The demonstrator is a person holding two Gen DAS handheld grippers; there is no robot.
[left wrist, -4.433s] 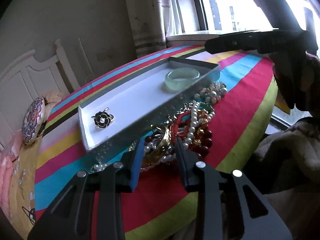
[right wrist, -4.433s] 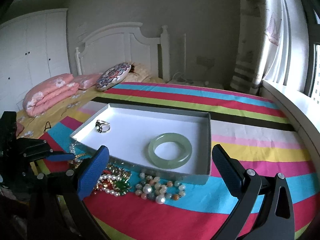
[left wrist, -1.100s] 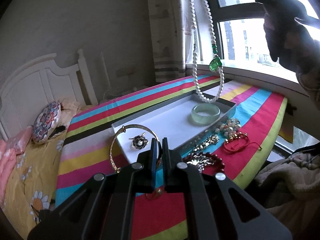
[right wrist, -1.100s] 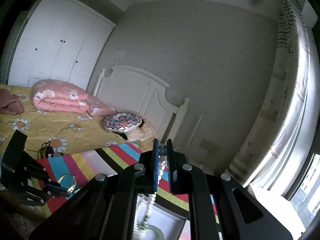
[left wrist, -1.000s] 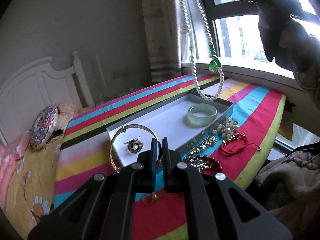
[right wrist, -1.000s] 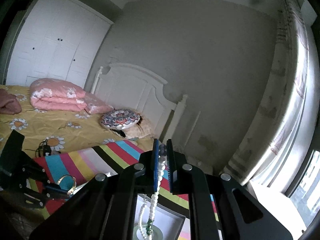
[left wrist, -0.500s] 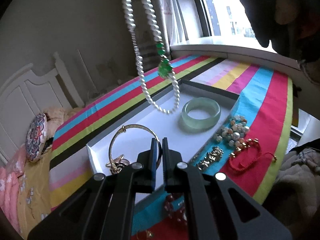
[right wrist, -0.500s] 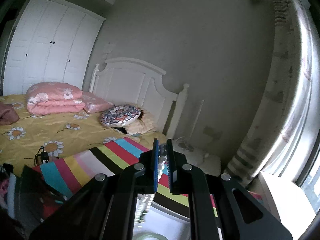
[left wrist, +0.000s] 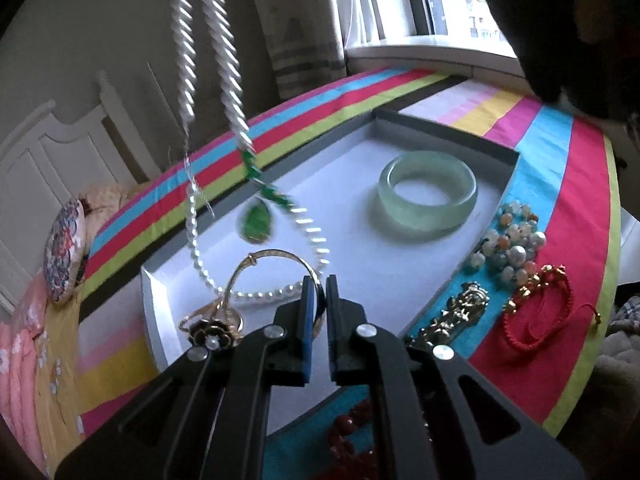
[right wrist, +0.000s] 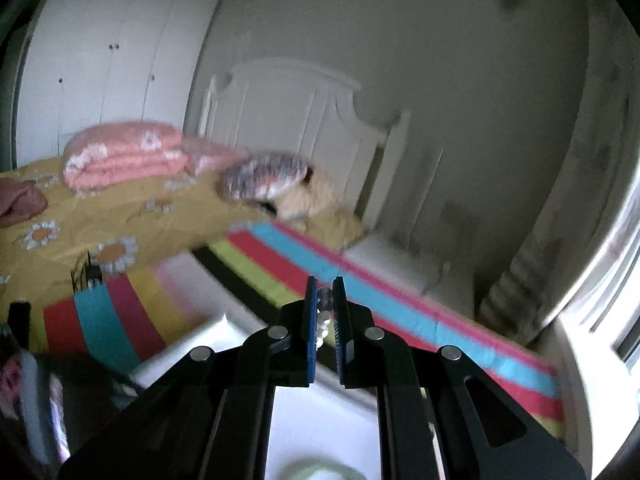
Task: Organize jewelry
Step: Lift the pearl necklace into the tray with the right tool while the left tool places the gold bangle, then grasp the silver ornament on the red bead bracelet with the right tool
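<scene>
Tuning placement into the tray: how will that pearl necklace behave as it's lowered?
Likely floppy: the pearl necklace hangs as a long loop from the right gripper, shut on a few beads. It probably swings; its strands are motion-blurred. The green pendant may weight the loop, and the bottom could snag the gold bangle over the white tray.

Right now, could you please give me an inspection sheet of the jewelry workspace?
Surface: striped cloth under a white tray.
Job's things: jade bangle and flower ring in the tray; pearl necklace with green pendant hanging over it; gold bangle held over the tray.
Clutter: bead bracelet, red cord bracelet, gold piece beside the tray.
Grippers: left gripper shut on the gold bangle; right gripper shut on the pearl necklace.
Cables: nothing seen.
Surroundings: bed, headboard, wardrobe, window.
</scene>
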